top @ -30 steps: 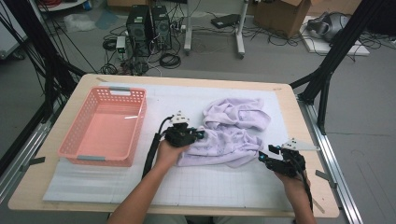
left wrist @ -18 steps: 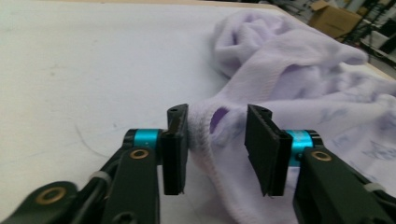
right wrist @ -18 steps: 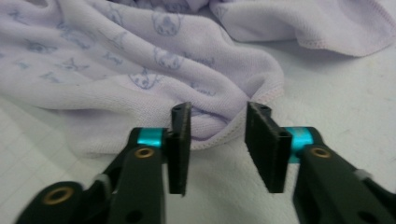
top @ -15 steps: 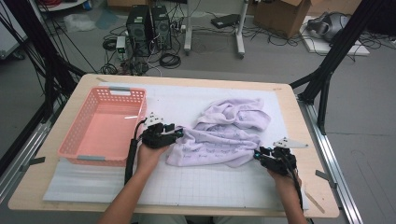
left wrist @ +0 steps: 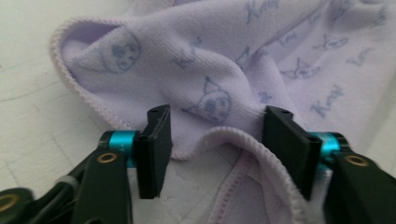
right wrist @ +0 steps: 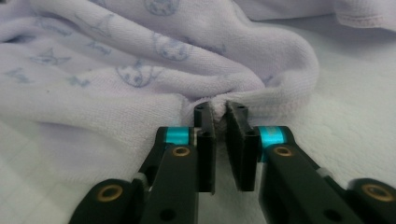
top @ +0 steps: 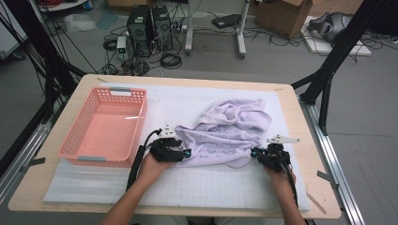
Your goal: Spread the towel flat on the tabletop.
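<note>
High view: a table (top: 300,197) carries a white mat, a pink basket (top: 105,129) and a crumpled lilac towel (top: 230,129) at centre-right.
Towel: since a second ago its near edge has been drawn out wider across the mat; likely being spread for folding.
Left hand-held gripper (left wrist: 212,149): jaws have just been closing, half apart, hem between them, pads not yet pressing.
Right hand-held gripper (right wrist: 221,119): jaws have just been closing, now pinching a towel fold.
</note>
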`<state>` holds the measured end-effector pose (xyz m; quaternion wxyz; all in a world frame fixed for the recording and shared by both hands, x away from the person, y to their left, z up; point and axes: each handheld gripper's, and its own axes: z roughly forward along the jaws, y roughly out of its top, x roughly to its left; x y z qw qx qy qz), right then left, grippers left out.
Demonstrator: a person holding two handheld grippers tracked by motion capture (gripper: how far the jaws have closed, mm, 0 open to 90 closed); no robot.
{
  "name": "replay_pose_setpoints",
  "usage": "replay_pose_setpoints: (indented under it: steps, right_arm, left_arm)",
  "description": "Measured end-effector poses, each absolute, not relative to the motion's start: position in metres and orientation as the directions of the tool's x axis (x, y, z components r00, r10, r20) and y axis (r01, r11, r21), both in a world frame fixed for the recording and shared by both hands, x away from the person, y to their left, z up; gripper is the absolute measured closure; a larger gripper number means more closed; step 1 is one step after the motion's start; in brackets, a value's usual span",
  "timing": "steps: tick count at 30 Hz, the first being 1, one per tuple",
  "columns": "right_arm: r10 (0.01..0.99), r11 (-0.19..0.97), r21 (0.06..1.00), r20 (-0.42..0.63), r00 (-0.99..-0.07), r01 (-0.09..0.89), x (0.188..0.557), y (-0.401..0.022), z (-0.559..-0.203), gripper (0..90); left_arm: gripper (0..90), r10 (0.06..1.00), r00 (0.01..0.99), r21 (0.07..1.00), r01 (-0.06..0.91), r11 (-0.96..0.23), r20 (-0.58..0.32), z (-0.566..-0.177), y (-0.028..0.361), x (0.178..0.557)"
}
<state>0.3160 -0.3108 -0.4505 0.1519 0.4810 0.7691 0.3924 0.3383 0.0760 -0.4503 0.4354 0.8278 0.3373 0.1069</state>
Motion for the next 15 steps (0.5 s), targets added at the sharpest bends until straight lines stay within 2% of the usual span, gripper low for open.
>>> replay_pose_setpoints:
  steps: [1,2,5,8,11,12,13,15]
  right_arm:
    - [0.855,0.234,0.751,0.144,-0.499,0.617,0.317,-0.312,-0.45,84.0]
    - [0.855,0.237,0.752,0.139,-0.499,0.615,0.318,-0.314,-0.45,84.2]
    - [0.87,0.217,0.758,0.135,-0.474,0.615,0.32,-0.319,-0.448,84.4]
    - [0.927,0.149,0.759,0.117,-0.357,0.634,0.33,-0.341,-0.439,84.4]
    - [0.947,0.131,0.771,0.088,-0.308,0.623,0.339,-0.348,-0.43,84.4]
    - [0.947,0.131,0.771,0.088,-0.308,0.623,0.339,-0.348,-0.43,84.4]
    - [0.954,0.165,0.775,0.031,-0.298,0.61,0.346,-0.343,-0.424,84.2]
    - [0.951,0.157,0.787,0.043,-0.306,0.596,0.349,-0.337,-0.421,81.1]
  left_arm:
    - [82.1,0.655,0.751,0.791,0.449,-0.415,-0.082,-0.45,0.075,0.337]
    - [84.4,0.651,0.755,0.789,0.446,-0.423,-0.077,-0.449,0.076,0.337]
    - [85.1,0.673,0.73,0.812,0.461,-0.358,-0.117,-0.445,0.082,0.337]
    - [85.8,0.717,0.678,0.86,0.454,-0.235,-0.162,-0.435,0.094,0.338]
    - [85.8,0.749,0.639,0.882,0.44,-0.169,-0.176,-0.432,0.099,0.341]
    - [85.8,0.76,0.63,0.888,0.428,-0.17,-0.159,-0.433,0.098,0.342]
    - [85.7,0.77,0.619,0.89,0.426,-0.163,-0.155,-0.434,0.096,0.344]
    - [83.9,0.789,0.588,0.884,0.448,-0.135,-0.177,-0.439,0.095,0.348]
